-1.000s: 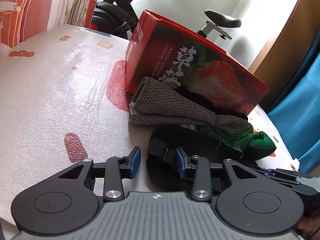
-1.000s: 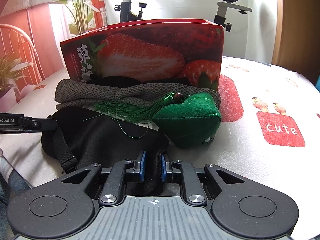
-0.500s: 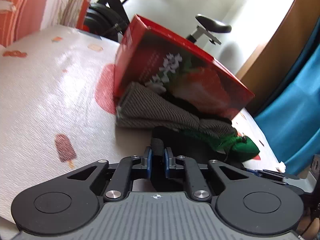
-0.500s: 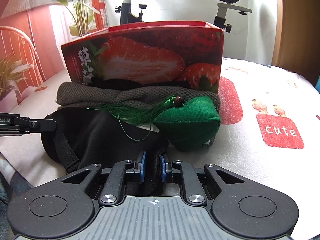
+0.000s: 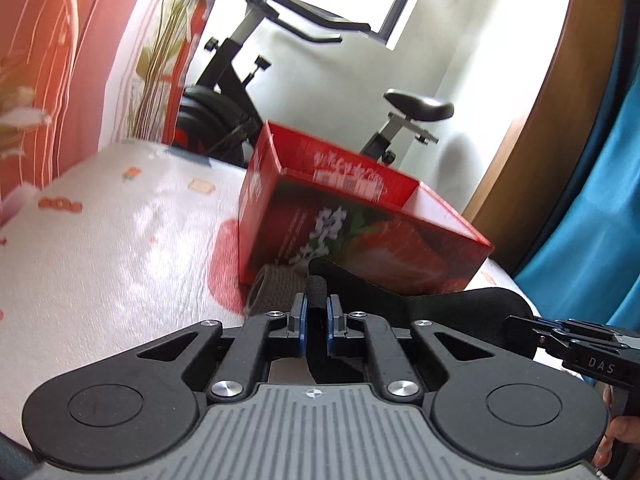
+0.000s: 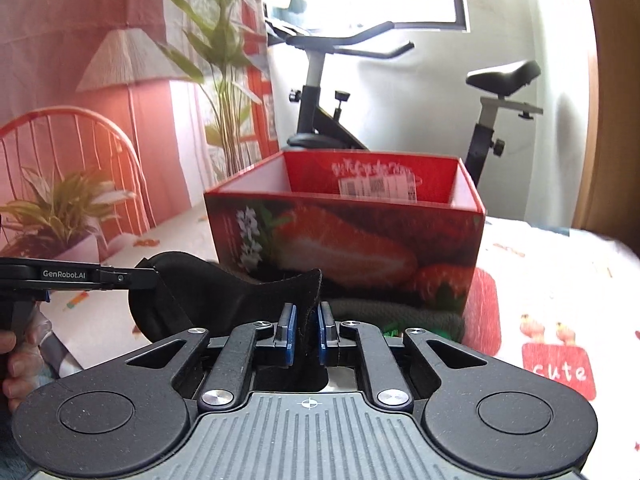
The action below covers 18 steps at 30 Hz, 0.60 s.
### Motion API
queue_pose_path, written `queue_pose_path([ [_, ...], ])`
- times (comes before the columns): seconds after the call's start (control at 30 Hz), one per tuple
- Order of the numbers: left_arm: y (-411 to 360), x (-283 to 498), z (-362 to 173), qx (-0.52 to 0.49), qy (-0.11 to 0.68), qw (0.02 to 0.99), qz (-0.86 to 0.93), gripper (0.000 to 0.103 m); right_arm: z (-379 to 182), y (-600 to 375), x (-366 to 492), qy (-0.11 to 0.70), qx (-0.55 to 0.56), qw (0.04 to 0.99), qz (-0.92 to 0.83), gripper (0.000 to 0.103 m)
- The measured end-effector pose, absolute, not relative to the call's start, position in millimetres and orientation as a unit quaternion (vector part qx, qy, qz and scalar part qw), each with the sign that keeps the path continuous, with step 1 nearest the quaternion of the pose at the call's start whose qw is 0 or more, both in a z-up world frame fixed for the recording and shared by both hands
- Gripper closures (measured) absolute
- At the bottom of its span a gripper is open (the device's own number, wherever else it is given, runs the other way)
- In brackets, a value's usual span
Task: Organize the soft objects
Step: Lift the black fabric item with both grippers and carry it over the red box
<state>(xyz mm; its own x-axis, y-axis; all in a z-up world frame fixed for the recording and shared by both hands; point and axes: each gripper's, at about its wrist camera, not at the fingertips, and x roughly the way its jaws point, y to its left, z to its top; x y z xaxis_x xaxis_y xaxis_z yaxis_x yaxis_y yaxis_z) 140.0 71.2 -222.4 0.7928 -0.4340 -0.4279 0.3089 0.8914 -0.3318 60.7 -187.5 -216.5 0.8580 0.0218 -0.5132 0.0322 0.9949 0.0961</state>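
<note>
At the bottom of the left wrist view, the left gripper (image 5: 316,314) has its blue-padded jaws pinched on the strap end of a black eye mask (image 5: 404,300), which rises as a dark band between the pads. From there the mask stretches toward the right edge of the frame, where the right gripper (image 5: 520,326) clamps its far end; part of a hand (image 5: 616,440) shows in the lower right corner.

In the right wrist view the right gripper (image 6: 306,332) grips the mask's other edge low in the frame, jaws pressed onto the black fabric (image 6: 240,292). The left gripper (image 6: 144,278) reaches in from the left edge and holds the mask's rounded end, with fingers of a hand (image 6: 16,364) below it. The mask hangs slack between the two tools, clear of the tablecloth (image 6: 560,280).

Just behind the mask lies a grey knitted cloth (image 6: 404,318) against the foot of a red strawberry-printed box (image 6: 360,248), whose top is open; a scrap of green (image 6: 394,326) shows beside the cloth, too little to identify. The box stands mid-frame on the white tablecloth printed with red patches, one reading "cute".

Beyond the table, an exercise bike (image 6: 320,92) stands before a bright window, with leafy plants (image 6: 216,52) and a red chair (image 6: 68,148) at the left and a blue curtain (image 5: 600,200) at the right of the left wrist view.
</note>
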Motion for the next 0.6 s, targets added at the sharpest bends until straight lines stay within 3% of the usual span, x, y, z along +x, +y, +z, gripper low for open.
queue_pose_path([
  [0.2,70,141,-187,-0.116,0.205,0.952,-0.196,0.093,-175,-191,69,0.228,0.037,0.973,0.007,0.093],
  [0.6,43,213,-143,-0.101,0.181,0.958,-0.201,0.093,-120,-226,151,0.191,-0.044,0.98,0.01,0.093],
])
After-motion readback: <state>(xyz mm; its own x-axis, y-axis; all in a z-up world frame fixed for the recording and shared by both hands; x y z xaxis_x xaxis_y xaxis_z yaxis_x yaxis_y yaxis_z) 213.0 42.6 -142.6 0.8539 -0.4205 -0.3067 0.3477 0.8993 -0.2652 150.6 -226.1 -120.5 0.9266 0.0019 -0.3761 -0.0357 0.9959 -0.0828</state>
